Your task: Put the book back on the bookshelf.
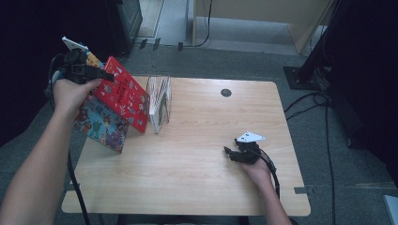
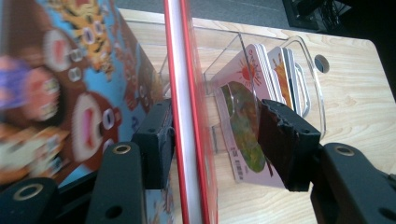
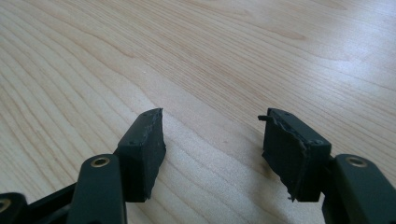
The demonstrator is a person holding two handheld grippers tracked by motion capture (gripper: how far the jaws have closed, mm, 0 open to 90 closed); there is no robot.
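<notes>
A red picture book (image 1: 123, 93) stands tilted against a blue cartoon book (image 1: 101, 125) at the table's left edge. My left gripper (image 1: 104, 75) is at the red book's top edge, held in a hand. In the left gripper view the red book (image 2: 187, 93) stands edge-on between the jaws of that gripper (image 2: 215, 123). The left pad sits beside it and the right pad stands well apart, so the gripper is open. The blue book (image 2: 70, 88) lies behind to the left. My right gripper (image 1: 237, 153) rests on the table at the right. It (image 3: 210, 135) is open with only bare wood between the pads.
A clear plastic book stand (image 1: 159, 104) with several thin books (image 2: 261, 74) stands just right of the red book. The wooden table (image 1: 197, 178) has a round hole (image 1: 226, 93) near its far edge. Cables and a black post base (image 1: 300, 75) lie on the floor at the right.
</notes>
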